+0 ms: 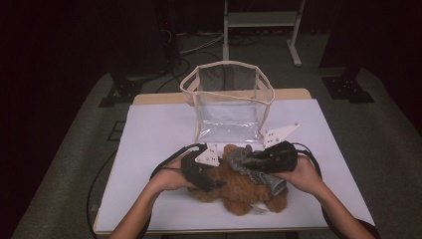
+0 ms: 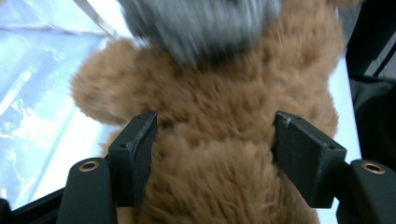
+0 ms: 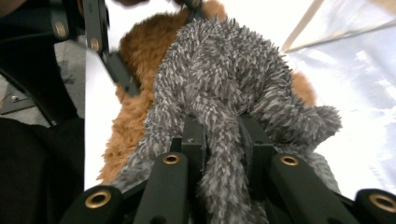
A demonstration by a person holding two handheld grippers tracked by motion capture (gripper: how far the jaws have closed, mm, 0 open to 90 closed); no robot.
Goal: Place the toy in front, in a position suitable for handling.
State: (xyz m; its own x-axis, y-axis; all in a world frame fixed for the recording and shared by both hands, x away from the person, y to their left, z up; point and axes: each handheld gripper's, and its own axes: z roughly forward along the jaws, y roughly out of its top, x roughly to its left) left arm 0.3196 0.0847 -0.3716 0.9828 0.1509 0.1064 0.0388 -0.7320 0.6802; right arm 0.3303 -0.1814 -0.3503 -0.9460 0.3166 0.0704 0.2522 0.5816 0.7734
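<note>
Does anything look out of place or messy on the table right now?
Nothing spilled or damaged. The grey plush lies draped over the brown teddy, pinched by the right gripper. The clear bag stands upright and open behind them.

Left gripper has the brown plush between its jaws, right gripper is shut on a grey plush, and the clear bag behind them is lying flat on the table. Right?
Not quite: the clear bag isn't flat. In the high view it stands upright with its mouth open, behind the toys. The rest holds: the left gripper has the brown plush between its jaws, and the right gripper is shut on the grey plush.
</note>
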